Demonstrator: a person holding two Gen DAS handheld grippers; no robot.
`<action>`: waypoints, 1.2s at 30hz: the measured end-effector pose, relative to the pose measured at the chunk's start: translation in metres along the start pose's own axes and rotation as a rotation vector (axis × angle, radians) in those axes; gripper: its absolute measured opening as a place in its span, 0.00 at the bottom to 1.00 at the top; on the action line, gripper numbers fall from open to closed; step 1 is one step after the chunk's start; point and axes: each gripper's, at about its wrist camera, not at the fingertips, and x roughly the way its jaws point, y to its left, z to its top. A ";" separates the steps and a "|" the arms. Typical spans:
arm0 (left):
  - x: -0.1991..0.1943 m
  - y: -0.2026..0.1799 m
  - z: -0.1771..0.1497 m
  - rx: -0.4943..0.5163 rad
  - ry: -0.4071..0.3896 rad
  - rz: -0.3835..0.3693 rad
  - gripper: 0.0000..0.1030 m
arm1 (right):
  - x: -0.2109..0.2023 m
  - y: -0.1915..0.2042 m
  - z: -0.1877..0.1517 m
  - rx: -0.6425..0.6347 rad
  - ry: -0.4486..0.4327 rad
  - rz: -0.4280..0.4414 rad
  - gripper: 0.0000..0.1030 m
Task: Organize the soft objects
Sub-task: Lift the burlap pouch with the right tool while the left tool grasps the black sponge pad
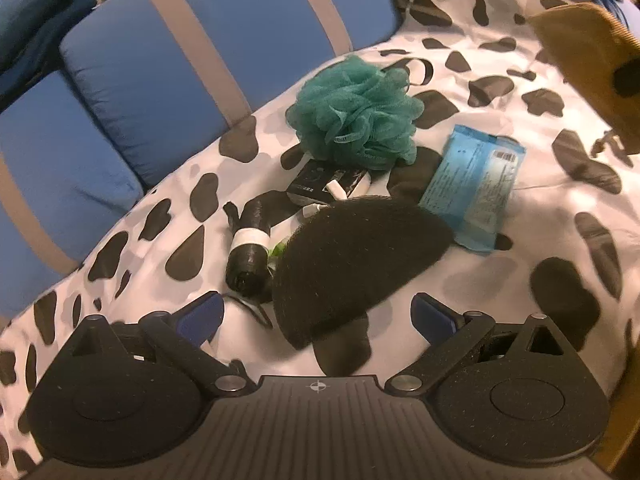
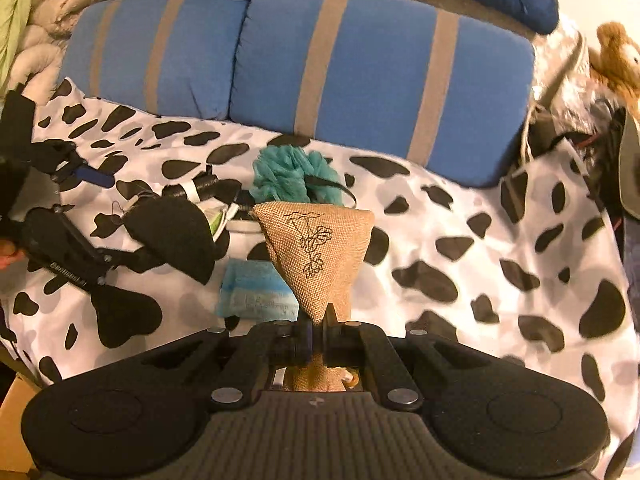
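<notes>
My left gripper [image 1: 316,320] is open, its blue-padded fingers apart just in front of a black half-round sponge [image 1: 352,260] lying on the cow-print bedspread [image 1: 520,264]. Behind it lie a teal mesh bath pouf [image 1: 356,112], a blue wipes pack [image 1: 474,188], a black roll with a white band [image 1: 250,246] and a small black box [image 1: 316,184]. My right gripper [image 2: 318,336] is shut on a tan burlap pouch [image 2: 320,248] with a printed flower, held above the bed. The pouch also shows in the left wrist view [image 1: 588,64]. The left gripper [image 2: 60,236] shows at the left of the right wrist view.
Blue pillows with grey stripes [image 2: 380,80] line the back of the bed. A brown plush toy [image 2: 618,60] and dark clutter sit at the far right. A green and beige quilt [image 2: 24,12] lies at the back left. The bedspread's right half [image 2: 500,264] holds no objects.
</notes>
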 end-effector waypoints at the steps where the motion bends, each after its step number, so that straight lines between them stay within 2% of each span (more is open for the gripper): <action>1: 0.004 0.001 0.001 0.019 0.000 0.007 0.99 | 0.000 -0.002 -0.002 0.005 0.006 0.000 0.06; 7: 0.016 -0.010 0.002 0.165 -0.024 -0.009 0.99 | 0.001 -0.005 -0.003 0.011 0.018 0.015 0.06; 10: 0.022 -0.011 0.001 0.192 -0.014 -0.027 0.99 | 0.002 -0.005 -0.001 0.015 0.019 0.028 0.07; 13: 0.027 -0.007 0.003 0.161 -0.004 -0.049 0.82 | 0.001 -0.003 0.001 0.013 0.014 0.039 0.07; 15: 0.030 -0.004 0.004 0.147 0.004 -0.066 0.81 | 0.001 -0.003 0.000 0.006 0.013 0.044 0.07; 17: 0.033 -0.003 0.004 0.140 0.018 -0.087 0.69 | 0.002 -0.002 0.000 0.003 0.017 0.039 0.07; 23: 0.028 0.005 0.006 0.040 0.031 -0.101 0.62 | 0.003 -0.002 0.001 0.004 0.017 0.036 0.07; 30: 0.007 0.017 0.004 -0.087 -0.017 -0.106 0.59 | 0.004 -0.001 0.008 0.016 0.008 0.038 0.07; 36: -0.014 0.012 0.000 -0.114 -0.017 -0.075 0.59 | 0.006 0.005 0.013 0.038 0.015 0.070 0.07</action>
